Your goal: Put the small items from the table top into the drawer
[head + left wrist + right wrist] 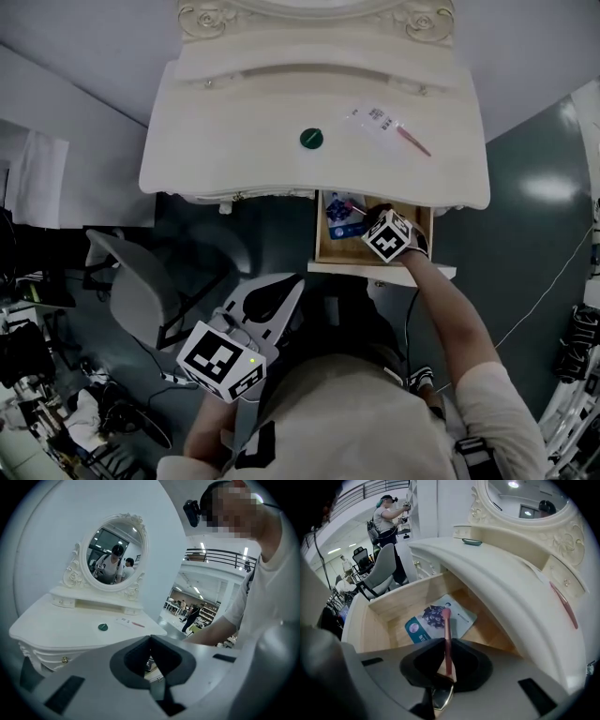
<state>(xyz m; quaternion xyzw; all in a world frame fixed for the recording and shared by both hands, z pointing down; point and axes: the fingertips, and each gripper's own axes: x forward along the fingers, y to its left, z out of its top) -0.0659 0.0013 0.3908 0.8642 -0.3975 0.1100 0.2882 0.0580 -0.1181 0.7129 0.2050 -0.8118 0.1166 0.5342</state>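
The right gripper (446,644) pinches a thin pink stick (446,623) over the open drawer (393,604), the left gripper (150,638) is closed on nothing, and the stick looks light, stiff and slippery, best held mid-way.

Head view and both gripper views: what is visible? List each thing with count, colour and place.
dressing table: one, white, centre
mirror: one, oval, white frame, on the table's back
drawer: one, wooden inside, open under the table's right side
disc: one, green, table top
wrapped stick: one, pink in clear wrapper, table top right
card packet: one, blue and white, flat in the drawer
chair: one, grey, left of the table
held stick: one, pink, over the drawer
left gripper: shut, empty, held low
right gripper: shut on the held stick
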